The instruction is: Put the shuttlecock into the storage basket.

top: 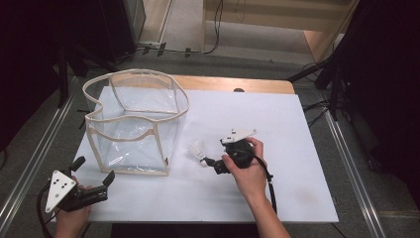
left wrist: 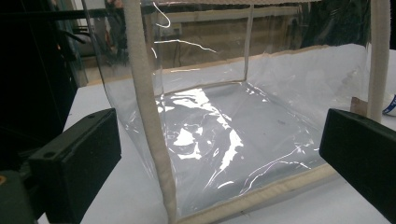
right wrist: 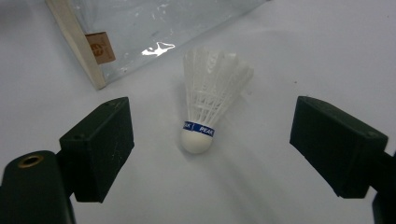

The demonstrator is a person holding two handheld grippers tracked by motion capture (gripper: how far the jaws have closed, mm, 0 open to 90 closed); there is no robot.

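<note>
- Left gripper (top: 94, 174): near the table's front-left corner, jaws spread wide, holding nothing; aimed at the bag's near corner.
- Bag (top: 133, 124): clear plastic, cream-trimmed, upright and open-topped on the white table (top: 297, 148); nothing seen inside. Risk: soft walls, unheld; a nudge could fold the mouth shut or tip it.
- Shuttlecock (top: 198, 151): white feathers, blue band, cork toward the right gripper; lies on the table just right of the bag, apart from it.
- Right gripper (top: 210, 161): jaws wide open, empty, lined up either side of the shuttlecock (right wrist: 208, 112) without touching. Risks: closing on the feathers would crush them; a jaw brushing the cork first could roll it away; too shallow a grip could let it slip.
</note>
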